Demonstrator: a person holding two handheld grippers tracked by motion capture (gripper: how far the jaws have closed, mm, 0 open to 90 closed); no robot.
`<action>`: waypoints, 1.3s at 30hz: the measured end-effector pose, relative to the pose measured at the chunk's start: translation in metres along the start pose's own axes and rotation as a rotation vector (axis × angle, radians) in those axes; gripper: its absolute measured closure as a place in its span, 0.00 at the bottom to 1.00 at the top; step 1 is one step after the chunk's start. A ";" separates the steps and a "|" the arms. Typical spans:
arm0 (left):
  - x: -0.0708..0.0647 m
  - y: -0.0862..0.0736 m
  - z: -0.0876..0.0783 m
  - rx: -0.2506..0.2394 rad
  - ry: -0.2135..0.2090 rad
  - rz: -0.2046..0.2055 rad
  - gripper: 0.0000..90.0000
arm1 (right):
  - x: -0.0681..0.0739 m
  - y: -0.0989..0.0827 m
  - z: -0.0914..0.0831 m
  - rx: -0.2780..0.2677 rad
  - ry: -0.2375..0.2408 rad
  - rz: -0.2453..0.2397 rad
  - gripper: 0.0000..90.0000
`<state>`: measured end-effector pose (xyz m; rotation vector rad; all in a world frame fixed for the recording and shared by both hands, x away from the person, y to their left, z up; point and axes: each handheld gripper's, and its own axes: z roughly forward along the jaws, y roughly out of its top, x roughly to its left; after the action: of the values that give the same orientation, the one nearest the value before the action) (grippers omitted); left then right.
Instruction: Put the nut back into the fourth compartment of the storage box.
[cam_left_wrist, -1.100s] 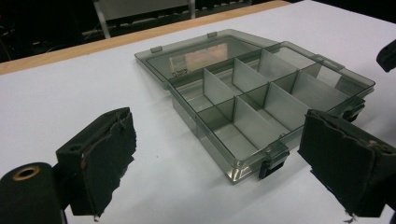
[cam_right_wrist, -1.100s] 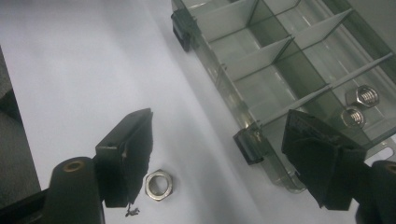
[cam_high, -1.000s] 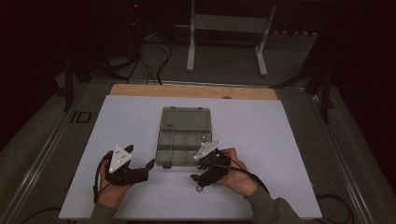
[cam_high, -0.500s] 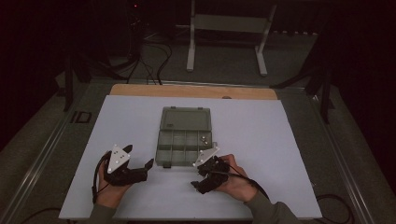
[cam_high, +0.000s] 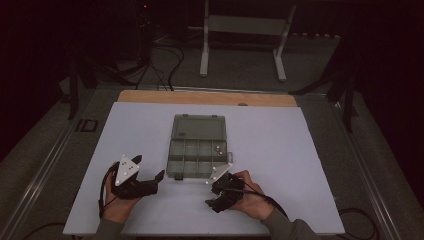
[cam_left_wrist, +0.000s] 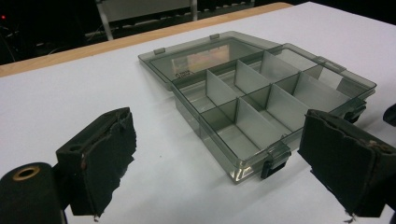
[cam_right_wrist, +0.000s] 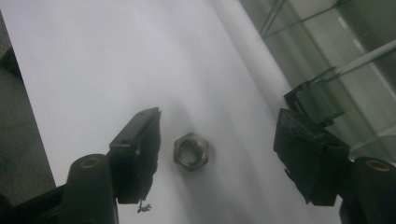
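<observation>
An open compartment box (cam_high: 197, 152) is seen just beside the right gripper (cam_right_wrist: 217, 154). A nut (cam_right_wrist: 191, 150) is framed untouched between its parted, just-closing jaws.

From my seat, the organizer box (cam_high: 198, 159) sits at the centre of the white mat (cam_high: 300, 165), its open lid (cam_high: 198, 127) lying flat at twelve o'clock from the compartments. A hex nut (cam_right_wrist: 191, 151) lies on the mat at five o'clock of the box, just off its front edge. Small parts (cam_high: 218, 148) rest in the box's two o'clock compartment.
</observation>
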<state>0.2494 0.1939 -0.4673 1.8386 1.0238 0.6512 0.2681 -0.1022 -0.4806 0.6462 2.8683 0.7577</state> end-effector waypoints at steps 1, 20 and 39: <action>0.000 0.000 0.000 0.000 0.000 0.000 0.12 | 0.001 -0.001 0.001 0.007 -0.001 -0.004 0.37; 0.000 0.000 0.000 0.002 0.001 0.002 0.12 | 0.008 -0.004 0.015 0.085 0.019 -0.042 0.65; 0.000 0.000 0.000 0.005 0.000 0.006 0.12 | 0.006 -0.003 0.014 0.107 0.030 -0.039 0.78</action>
<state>0.2494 0.1936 -0.4677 1.8466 1.0218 0.6524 0.2643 -0.0962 -0.4943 0.5938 2.9558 0.6179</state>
